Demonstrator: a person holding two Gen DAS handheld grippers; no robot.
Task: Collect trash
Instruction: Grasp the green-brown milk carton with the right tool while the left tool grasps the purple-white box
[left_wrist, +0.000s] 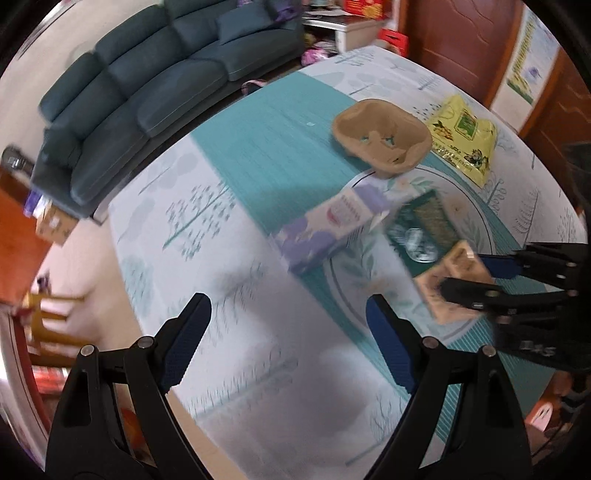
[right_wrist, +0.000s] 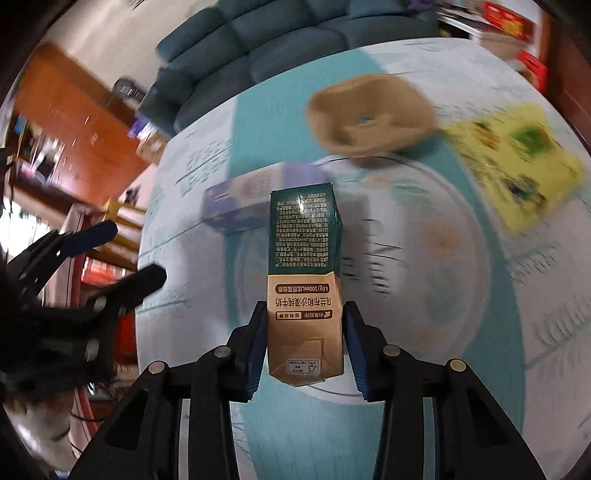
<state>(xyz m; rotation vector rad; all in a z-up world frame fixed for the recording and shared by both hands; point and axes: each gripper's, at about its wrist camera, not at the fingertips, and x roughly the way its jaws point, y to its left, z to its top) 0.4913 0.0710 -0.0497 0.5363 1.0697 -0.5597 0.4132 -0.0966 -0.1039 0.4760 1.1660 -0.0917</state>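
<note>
A patterned tabletop (left_wrist: 229, 155) before a blue sofa (left_wrist: 147, 92). The right gripper (right_wrist: 304, 343) has its fingers closed on a green-and-tan milk carton (right_wrist: 304, 258), long axis pointing away. The left gripper (left_wrist: 288, 332), fingers wide and empty, hovers nearer the purple carton (left_wrist: 332, 229).

1. Milk carton (right_wrist: 304, 273) sits between the right tool's (right_wrist: 306, 345) fingers, above the worktop (right_wrist: 424, 332).
2. Beyond it lies a second carton (right_wrist: 240, 203) on its side, to the left.
3. Pulp cup tray (right_wrist: 373, 114) lies farther back, snack bag (right_wrist: 517, 162) to its right.
4. Left tool (left_wrist: 286, 343) hangs over bare worktop, left of the right tool.
5. Sofa (left_wrist: 147, 92) stands behind the worktop.
</note>
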